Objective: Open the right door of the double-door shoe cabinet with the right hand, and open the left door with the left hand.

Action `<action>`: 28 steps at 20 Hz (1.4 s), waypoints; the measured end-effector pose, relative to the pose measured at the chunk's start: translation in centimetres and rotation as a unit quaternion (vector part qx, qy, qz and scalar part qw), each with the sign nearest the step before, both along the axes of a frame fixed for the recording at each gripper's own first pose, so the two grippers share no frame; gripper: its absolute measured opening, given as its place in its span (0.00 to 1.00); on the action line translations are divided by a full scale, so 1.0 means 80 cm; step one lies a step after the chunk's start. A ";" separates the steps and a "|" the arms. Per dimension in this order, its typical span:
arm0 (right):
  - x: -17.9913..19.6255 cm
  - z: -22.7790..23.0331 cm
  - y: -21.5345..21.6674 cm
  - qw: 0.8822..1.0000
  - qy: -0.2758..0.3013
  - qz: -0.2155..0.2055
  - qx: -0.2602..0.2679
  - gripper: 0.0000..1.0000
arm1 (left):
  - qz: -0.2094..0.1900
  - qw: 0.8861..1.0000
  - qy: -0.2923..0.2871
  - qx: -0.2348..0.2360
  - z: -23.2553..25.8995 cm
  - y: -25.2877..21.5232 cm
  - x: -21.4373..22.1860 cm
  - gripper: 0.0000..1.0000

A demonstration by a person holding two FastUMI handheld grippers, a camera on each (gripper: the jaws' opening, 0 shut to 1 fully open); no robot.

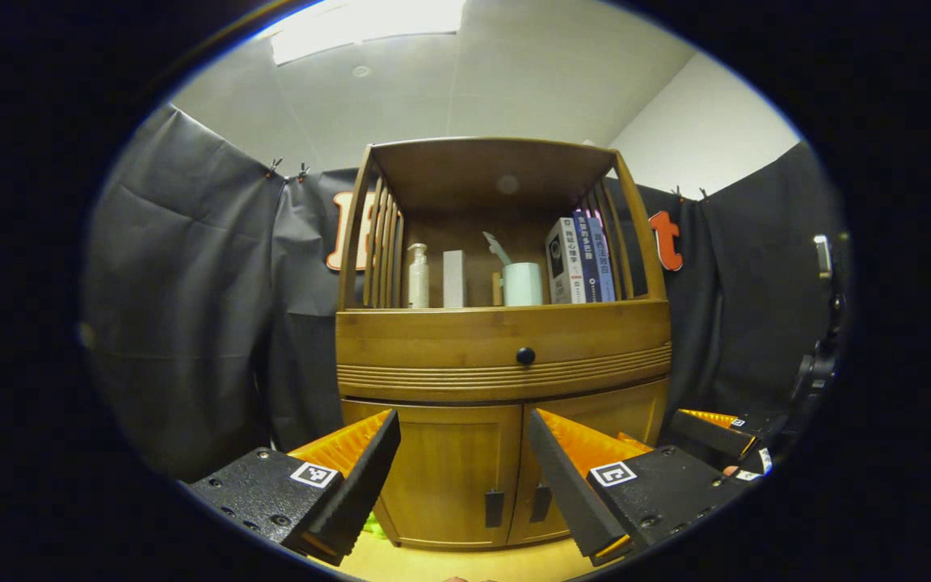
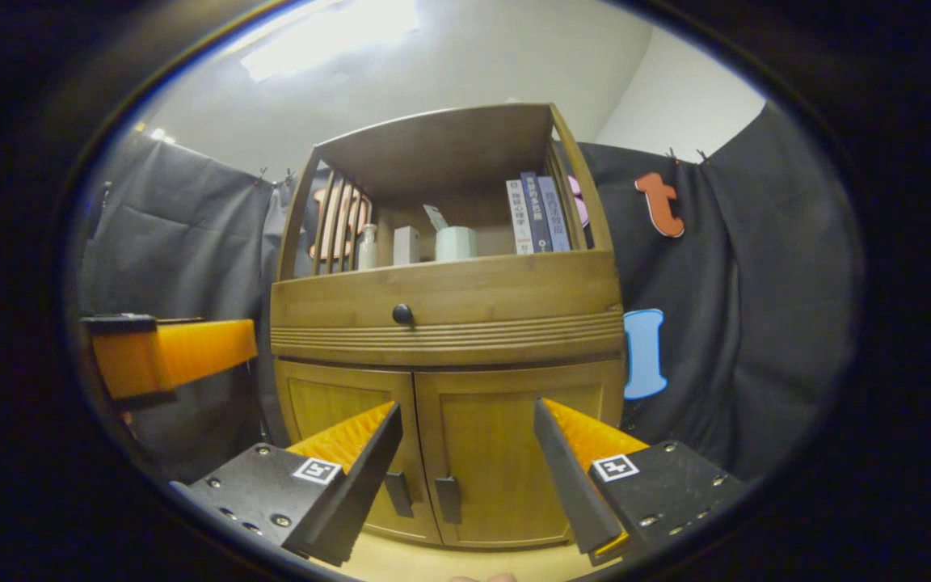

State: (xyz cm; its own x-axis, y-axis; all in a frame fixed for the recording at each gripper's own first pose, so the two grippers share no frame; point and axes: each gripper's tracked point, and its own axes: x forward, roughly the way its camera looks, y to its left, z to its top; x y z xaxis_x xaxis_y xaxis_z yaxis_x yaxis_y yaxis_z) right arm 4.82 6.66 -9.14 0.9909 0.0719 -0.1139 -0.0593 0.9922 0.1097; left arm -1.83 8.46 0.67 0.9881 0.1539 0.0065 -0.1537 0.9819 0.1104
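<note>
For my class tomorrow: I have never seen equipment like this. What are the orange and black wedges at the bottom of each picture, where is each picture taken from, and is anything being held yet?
No robot here: a person carries a two-finger gripper in each hand, and a fisheye camera rides on each, looking forward along its fingers. The wedges are those fingers.

In the left gripper view, the left gripper is spread open with nothing between its fingers. In the right gripper view, the right gripper is open too, holding nothing.

Both face a wooden shoe cabinet. Its left door and right door are closed, each with a dark handle near the middle seam. Above them sits a drawer with a round knob, and an open shelf with a pump bottle, a cup and some books. The orange piece at the left of the right gripper view is the other gripper.
</note>
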 end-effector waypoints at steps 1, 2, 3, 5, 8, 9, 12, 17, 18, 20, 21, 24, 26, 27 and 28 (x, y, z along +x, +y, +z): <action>0.007 -0.010 0.003 1.000 0.006 0.001 0.006 0.97 | 0.011 1.000 0.001 0.005 0.000 0.011 -0.002 0.96; 0.014 -0.024 0.007 1.000 0.016 0.003 0.011 0.97 | 0.022 1.000 0.002 0.007 -0.002 0.022 -0.005 0.98; 0.020 -0.038 0.013 0.999 0.028 0.008 0.015 0.98 | 0.033 0.999 0.002 0.006 -0.002 0.034 -0.007 0.96; 0.028 -0.075 0.027 0.998 0.056 0.019 0.018 0.98 | 0.052 0.999 0.003 0.000 -0.002 0.055 -0.011 0.96; 0.040 -0.133 0.040 0.994 0.103 0.023 0.007 0.96 | 0.075 0.997 0.005 -0.002 -0.006 0.084 -0.016 0.98; 0.043 -0.151 0.044 0.993 0.117 0.023 0.002 0.96 | 0.082 0.997 0.006 -0.003 -0.007 0.093 -0.017 0.98; 0.058 -0.205 0.051 0.987 0.157 0.017 -0.027 0.98 | 0.093 0.996 0.008 -0.010 -0.012 0.117 -0.020 0.98; 0.082 -0.254 0.058 0.979 0.194 0.007 -0.056 0.80 | 0.102 0.995 0.007 -0.011 -0.015 0.148 -0.022 0.98; 0.087 -0.258 0.056 0.978 0.199 0.000 -0.060 0.80 | 0.104 0.995 0.007 -0.012 -0.017 0.153 -0.021 0.96; 0.091 -0.268 0.059 0.977 0.207 -0.002 -0.060 0.55 | 0.106 0.994 0.009 -0.015 -0.020 0.162 -0.021 0.96; 0.092 -0.274 0.060 0.975 0.212 -0.001 -0.061 0.55 | 0.107 0.994 0.010 -0.016 -0.021 0.167 -0.021 0.96; 0.092 -0.275 0.067 0.974 0.221 -0.007 -0.051 0.45 | 0.111 0.994 0.012 -0.018 -0.025 0.177 -0.021 0.96; 0.100 -0.296 0.065 0.971 0.233 -0.007 -0.059 0.35 | 0.113 0.993 0.010 -0.019 -0.025 0.181 -0.021 0.96; 0.104 -0.291 0.065 0.974 0.220 -0.009 -0.059 0.32 | 0.113 0.993 0.010 -0.021 -0.025 0.183 -0.020 0.98; 0.102 -0.295 0.066 0.972 0.226 -0.007 -0.064 0.30 | 0.114 0.993 0.010 -0.023 -0.026 0.183 -0.020 0.96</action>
State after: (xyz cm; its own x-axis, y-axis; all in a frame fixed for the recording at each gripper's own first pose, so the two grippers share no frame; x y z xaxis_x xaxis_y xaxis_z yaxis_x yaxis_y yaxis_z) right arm 12.99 11.91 -32.71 0.8384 0.0148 -0.5449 -0.0192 0.9998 -0.0024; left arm -3.39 23.14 -1.40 0.9276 0.3727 -0.0258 -0.3701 0.9262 0.0718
